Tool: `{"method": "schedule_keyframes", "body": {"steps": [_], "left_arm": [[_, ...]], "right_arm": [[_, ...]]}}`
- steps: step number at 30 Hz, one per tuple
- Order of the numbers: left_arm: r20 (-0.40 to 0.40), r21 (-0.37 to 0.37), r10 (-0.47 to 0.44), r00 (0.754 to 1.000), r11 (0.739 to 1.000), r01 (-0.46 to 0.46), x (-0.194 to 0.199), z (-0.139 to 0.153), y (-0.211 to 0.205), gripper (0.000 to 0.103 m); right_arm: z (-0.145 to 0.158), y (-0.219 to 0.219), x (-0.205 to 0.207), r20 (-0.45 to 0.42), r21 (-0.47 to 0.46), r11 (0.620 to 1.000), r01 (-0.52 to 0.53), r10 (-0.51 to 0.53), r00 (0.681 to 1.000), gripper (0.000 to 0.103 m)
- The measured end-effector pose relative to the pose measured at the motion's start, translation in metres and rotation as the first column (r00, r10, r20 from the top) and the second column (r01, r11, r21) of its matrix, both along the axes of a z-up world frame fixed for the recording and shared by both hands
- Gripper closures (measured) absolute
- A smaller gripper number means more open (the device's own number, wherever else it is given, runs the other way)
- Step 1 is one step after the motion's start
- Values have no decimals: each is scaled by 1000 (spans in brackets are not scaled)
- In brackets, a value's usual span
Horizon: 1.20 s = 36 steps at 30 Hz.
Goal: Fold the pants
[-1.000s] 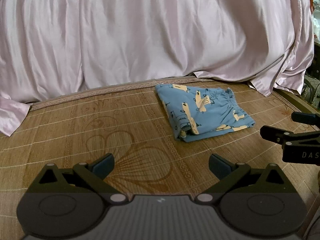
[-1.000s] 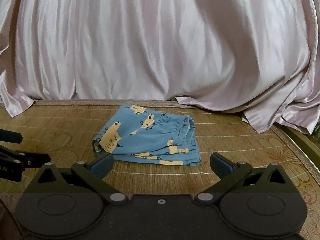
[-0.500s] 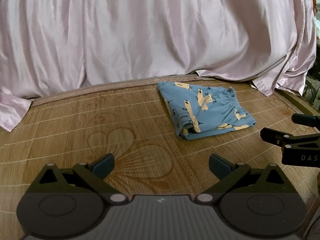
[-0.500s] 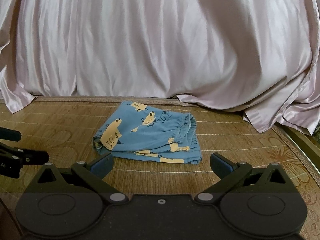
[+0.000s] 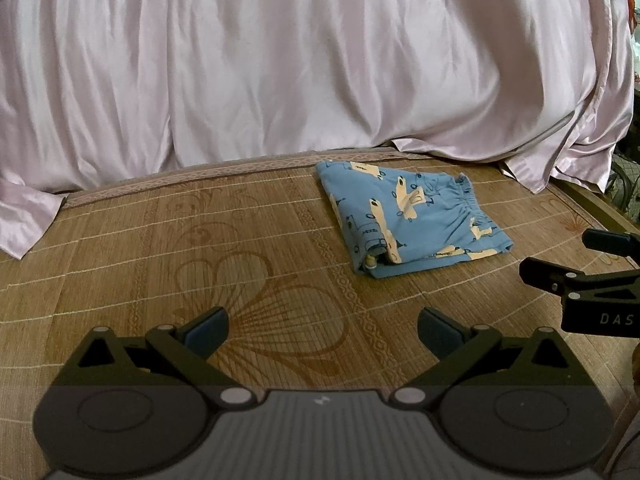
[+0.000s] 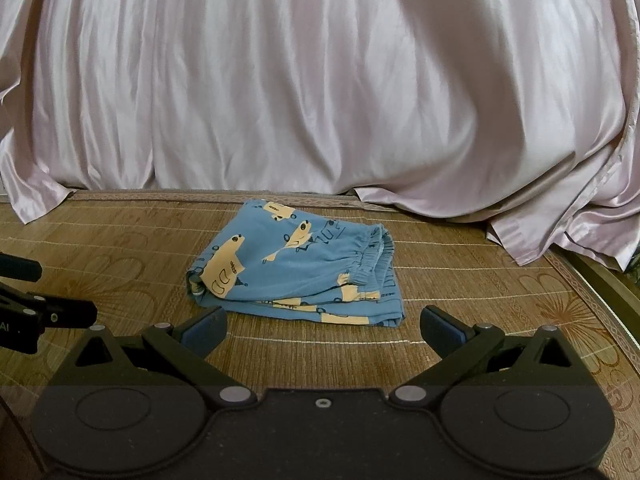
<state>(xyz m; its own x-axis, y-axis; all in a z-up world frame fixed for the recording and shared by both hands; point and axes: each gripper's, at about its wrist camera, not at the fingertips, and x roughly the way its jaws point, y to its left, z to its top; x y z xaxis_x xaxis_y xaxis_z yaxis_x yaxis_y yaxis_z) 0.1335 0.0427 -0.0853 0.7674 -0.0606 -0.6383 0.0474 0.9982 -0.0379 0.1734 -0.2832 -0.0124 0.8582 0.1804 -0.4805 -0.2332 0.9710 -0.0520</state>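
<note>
Satin, pale pink and glossy, fills the space beyond your fingers: the draped sheet (image 6: 320,80) hangs in long soft vertical folds and pools in loose corners where it meets the bamboo mat (image 6: 120,240). That mat lies flat under both tools, woven of fine tan slats with pale stitched cross-lines, darker printed flower and fan shapes, and a patterned woven border along its far edge. Ahead of your right gripper (image 6: 322,326), just beyond its fingertips and centred between them, sit the pants (image 6: 304,268): soft blue knit printed with cream cartoon shapes, folded into a thick, roughly square stack with a gathered, ruffled elastic waistband on the side toward your right finger and layered edges showing along the near side. From your left gripper (image 5: 322,326) the same stack (image 5: 404,220) lies further ahead and off toward the right finger, well clear of the tips. Both of your tools are released, jaws spread wide with nothing between them; each finger is a matte black linkage ending in a small blue-grey rubbery pad (image 6: 206,328). Each tool's black finger ends also poke into the edge of the other's view.
</note>
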Motion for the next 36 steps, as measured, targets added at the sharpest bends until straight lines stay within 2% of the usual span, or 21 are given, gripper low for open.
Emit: {"method": "schedule_keyframes", "body": {"steps": [18, 21, 26, 36], "left_arm": [[-7, 0, 11, 1000, 1000, -11, 0, 1, 0, 0], [-31, -6, 17, 999, 1000, -17, 2, 1, 1, 0], [-43, 24, 34, 998, 999, -33, 2, -1, 1, 0], [-48, 20, 8, 999, 1000, -7, 0, -1, 0, 0]], "right_arm": [[-1, 0, -1, 0, -2, 1000, -1, 1, 1000, 1], [-1, 0, -1, 0, -2, 1000, -2, 2, 1000, 1], [-1, 1, 0, 0, -3, 1000, -3, 3, 1000, 1], [-2, 1, -1, 0, -3, 1000, -3, 3, 1000, 1]]}}
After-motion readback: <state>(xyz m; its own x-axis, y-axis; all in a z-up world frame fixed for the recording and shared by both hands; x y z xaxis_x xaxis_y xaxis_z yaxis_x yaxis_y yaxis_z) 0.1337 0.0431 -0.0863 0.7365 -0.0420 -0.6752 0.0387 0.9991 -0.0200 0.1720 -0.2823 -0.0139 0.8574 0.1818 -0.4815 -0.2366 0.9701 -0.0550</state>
